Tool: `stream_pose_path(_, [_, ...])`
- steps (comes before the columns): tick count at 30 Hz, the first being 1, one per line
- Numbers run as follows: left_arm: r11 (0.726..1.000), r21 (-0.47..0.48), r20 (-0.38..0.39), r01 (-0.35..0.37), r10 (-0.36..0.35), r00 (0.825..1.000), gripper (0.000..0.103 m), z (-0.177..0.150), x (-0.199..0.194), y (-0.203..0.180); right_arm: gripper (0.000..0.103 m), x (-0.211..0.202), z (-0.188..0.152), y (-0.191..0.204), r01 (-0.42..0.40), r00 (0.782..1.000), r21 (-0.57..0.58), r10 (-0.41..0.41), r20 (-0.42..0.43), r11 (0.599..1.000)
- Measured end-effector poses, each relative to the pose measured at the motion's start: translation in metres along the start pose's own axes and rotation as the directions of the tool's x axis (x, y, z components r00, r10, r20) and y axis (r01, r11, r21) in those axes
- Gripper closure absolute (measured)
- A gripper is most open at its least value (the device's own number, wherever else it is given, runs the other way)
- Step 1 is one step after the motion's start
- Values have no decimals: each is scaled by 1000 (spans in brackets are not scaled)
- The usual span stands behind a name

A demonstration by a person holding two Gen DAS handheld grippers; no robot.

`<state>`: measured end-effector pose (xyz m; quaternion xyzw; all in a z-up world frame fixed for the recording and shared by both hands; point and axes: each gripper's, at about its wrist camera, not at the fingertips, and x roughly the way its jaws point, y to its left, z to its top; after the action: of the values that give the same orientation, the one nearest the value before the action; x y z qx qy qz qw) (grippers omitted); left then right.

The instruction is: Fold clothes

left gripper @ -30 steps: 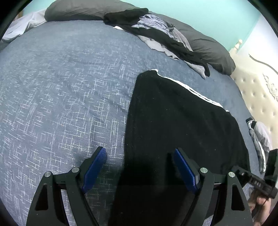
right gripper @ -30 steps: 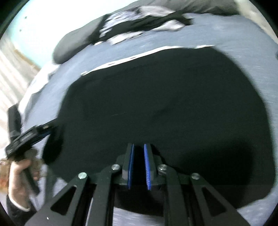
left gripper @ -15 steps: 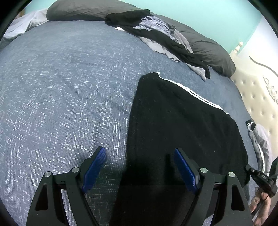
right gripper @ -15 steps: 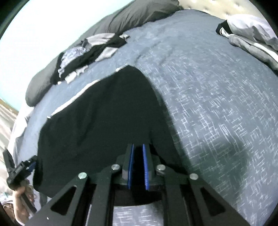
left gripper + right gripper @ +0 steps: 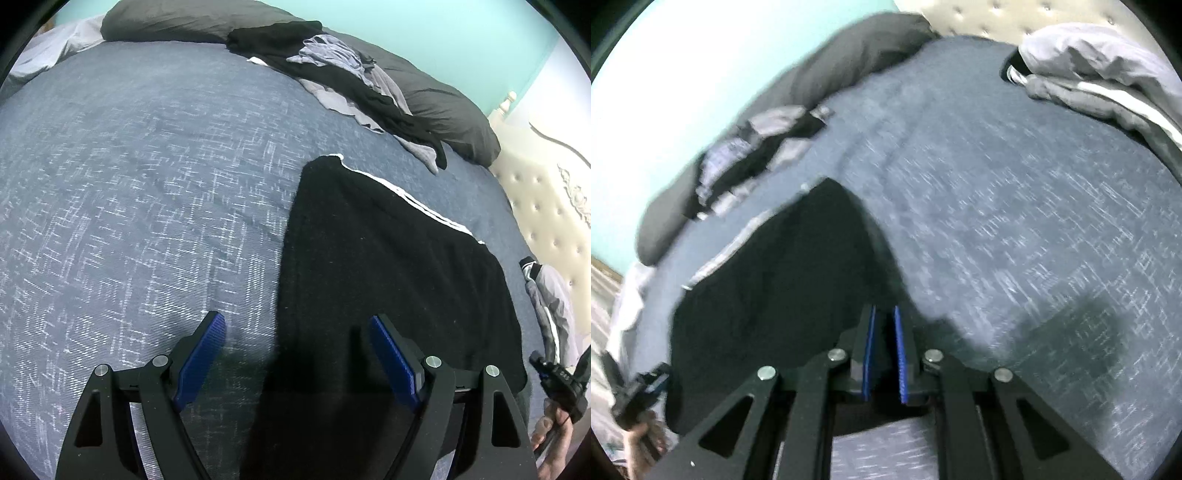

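Observation:
A black garment (image 5: 388, 258) with white side stripes (image 5: 424, 206) lies flat on the blue bedspread (image 5: 129, 184). My left gripper (image 5: 295, 321) hangs open over the garment's near left edge, with one pad above the bedspread and the other above the black cloth. The right gripper (image 5: 884, 310) sits at the garment's (image 5: 783, 277) near right corner. Its pads are almost together with dark cloth between them, so it looks shut on the fabric edge. Each gripper shows at the margin of the other's view, the right gripper (image 5: 557, 380) in a hand and the left gripper (image 5: 639, 387) likewise.
A heap of black and grey clothes (image 5: 343, 74) lies against dark pillows (image 5: 443, 107) at the far side. Folded grey clothing (image 5: 1100, 74) rests by the tufted headboard (image 5: 546, 206). Bare bedspread spreads out to the garment's left.
The right gripper swung and rolled toward the garment's right edge, so its view went from mostly black cloth to mostly bedspread. The left gripper stayed still and open.

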<state>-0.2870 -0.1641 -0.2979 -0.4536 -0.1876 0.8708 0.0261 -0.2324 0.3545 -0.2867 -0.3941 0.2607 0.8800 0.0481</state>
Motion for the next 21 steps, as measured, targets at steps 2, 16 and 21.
stream_pose_path(2, [1000, -1, 2, -5, 5, 1000, 19, -2, -4, 4, 94, 1, -5, 10, -26, 999, -41, 25, -25, 999])
stream_pose_path(16, [998, -55, -46, 4, -6, 999, 19, -35, -34, 27, 91, 8, -23, -6, -45, 999, 33, 46, -20, 998])
stream_pose_path(21, [995, -95, -68, 37, -43, 997, 20, -51, -41, 29, 91, 2, -26, -5, -93, 996, 49, 93, -7, 995])
